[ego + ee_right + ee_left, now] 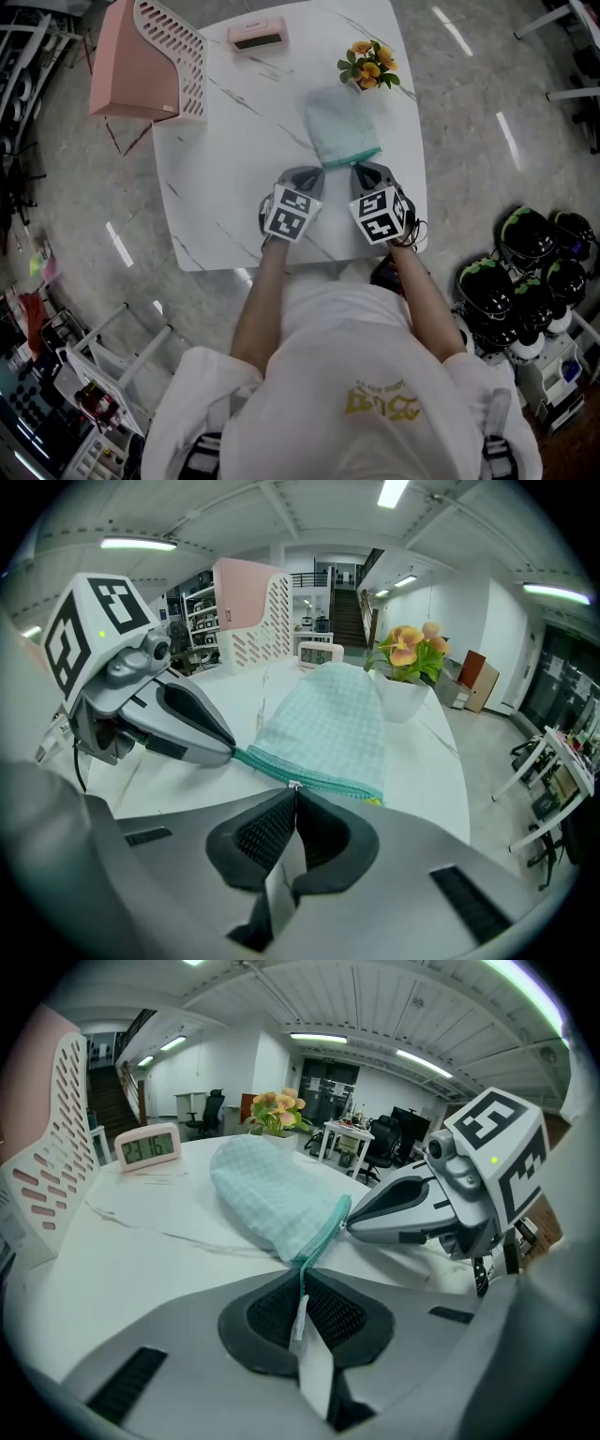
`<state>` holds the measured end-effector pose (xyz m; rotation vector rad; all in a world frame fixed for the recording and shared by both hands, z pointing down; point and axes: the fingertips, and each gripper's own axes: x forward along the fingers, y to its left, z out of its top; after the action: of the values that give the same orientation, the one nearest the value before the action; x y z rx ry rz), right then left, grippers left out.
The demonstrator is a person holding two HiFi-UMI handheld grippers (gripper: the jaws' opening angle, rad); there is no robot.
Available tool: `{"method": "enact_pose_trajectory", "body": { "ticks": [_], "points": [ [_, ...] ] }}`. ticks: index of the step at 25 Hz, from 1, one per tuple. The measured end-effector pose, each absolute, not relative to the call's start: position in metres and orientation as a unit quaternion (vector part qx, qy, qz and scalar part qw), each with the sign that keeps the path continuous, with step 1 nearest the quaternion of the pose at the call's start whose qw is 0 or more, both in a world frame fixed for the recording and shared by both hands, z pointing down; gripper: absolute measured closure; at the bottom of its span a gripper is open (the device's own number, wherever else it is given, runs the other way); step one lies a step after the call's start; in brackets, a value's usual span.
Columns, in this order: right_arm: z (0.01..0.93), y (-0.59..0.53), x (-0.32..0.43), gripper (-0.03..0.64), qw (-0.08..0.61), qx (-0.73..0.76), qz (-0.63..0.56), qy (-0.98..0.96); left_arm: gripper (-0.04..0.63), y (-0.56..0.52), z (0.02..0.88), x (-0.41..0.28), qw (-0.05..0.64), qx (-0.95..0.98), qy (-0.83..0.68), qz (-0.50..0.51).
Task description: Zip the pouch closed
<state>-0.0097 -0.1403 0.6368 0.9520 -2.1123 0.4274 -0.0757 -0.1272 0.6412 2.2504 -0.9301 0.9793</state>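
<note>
A pale teal checked pouch (339, 124) lies on the white marble table (225, 169), its green zipper edge (352, 157) towards me. My left gripper (317, 172) is shut on the left end of the zipper (319, 1241); the tape runs in between its pads (272, 1312). My right gripper (361, 169) is shut on the small metal zipper pull (293, 786), part way along the zipper (328, 782). In the left gripper view the right gripper (352, 1225) touches the zipper's far end. The right gripper view shows the left gripper (232, 752) pinching the tape. The two grippers sit close side by side.
A pink slotted file holder (150, 61) stands at the table's back left, a pink digital clock (256, 33) at the back, and a small pot of orange flowers (368, 66) just behind the pouch. Black and green gear (525, 262) lies on the floor at the right.
</note>
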Motion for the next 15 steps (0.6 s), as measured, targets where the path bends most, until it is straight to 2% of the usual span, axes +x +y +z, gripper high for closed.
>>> {"method": "enact_pose_trajectory", "body": {
  "ticks": [15],
  "points": [
    [0.637, -0.146, 0.001, 0.6, 0.384, 0.391, 0.174, -0.818, 0.558, -0.132, 0.642, -0.093, 0.256, 0.821, -0.362, 0.359]
  ]
}}
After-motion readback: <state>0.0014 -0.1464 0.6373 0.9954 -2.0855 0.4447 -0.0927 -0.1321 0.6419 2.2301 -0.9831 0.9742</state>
